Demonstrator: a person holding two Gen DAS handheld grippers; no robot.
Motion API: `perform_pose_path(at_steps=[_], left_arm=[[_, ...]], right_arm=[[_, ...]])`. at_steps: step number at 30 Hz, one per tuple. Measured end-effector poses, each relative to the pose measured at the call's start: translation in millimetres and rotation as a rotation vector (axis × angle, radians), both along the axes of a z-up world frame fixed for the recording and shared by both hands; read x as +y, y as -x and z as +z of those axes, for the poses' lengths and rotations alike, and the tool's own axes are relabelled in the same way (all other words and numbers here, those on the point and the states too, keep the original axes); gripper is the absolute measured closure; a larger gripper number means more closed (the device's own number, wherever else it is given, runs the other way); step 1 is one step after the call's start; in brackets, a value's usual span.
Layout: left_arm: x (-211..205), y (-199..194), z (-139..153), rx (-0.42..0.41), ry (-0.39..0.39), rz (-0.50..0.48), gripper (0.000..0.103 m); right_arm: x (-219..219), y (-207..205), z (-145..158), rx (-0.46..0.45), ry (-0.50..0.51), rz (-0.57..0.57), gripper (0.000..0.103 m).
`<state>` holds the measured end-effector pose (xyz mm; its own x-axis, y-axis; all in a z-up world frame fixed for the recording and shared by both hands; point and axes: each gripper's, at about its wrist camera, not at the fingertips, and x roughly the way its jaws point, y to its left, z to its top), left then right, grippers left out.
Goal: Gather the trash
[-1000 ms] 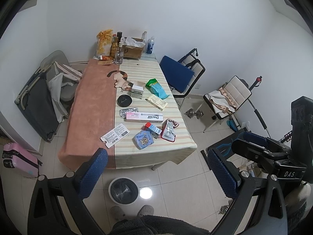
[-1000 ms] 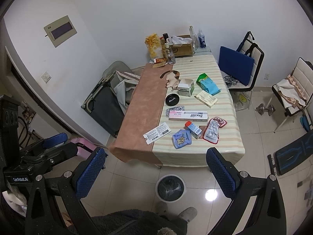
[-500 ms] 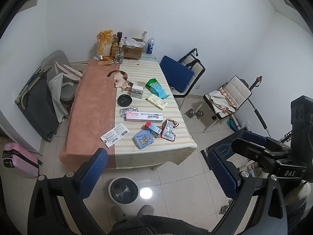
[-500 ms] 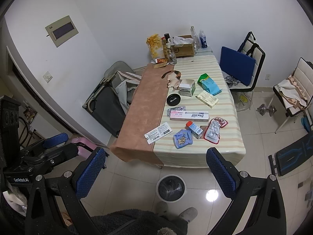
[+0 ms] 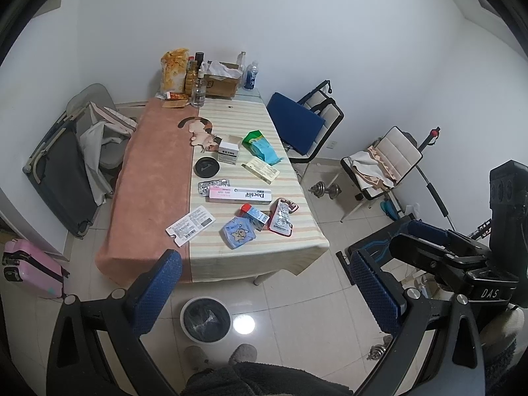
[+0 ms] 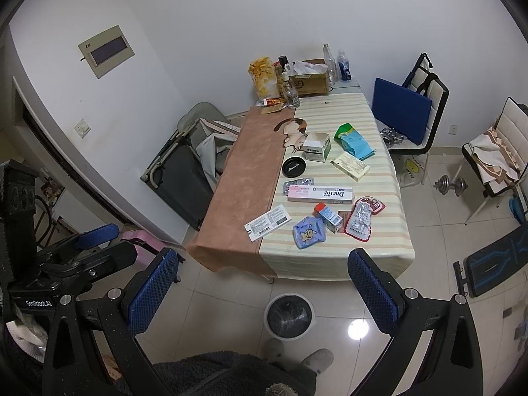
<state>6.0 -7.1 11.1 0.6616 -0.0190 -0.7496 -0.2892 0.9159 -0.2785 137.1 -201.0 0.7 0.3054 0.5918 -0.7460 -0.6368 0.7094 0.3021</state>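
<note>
Both my grippers, left gripper (image 5: 260, 293) and right gripper (image 6: 264, 290), spread empty, have drifted nearer the table (image 5: 264, 250) (nothing collected yet).

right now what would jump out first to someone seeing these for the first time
The long table with its half pink, half striped cloth draws the eye, its near end littered with packets around a long pink Doctor box. On the tiled floor just before it stands a lined trash bin, and a blue cushion leans on a chair to the right. Both grippers, left gripper and right gripper, hang in the air short of the table, jaws open and holding nothing.
</note>
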Motion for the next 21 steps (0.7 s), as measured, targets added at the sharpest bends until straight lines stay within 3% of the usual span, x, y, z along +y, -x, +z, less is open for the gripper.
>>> perform_pose_path(at_steps=[21], left_arm=[[-5.7, -5.1, -10.8, 0.012, -0.009, 0.002, 0.0]], right_arm=[[-4.7, 8.6, -12.4, 0.004, -0.003, -0.007, 0.0]])
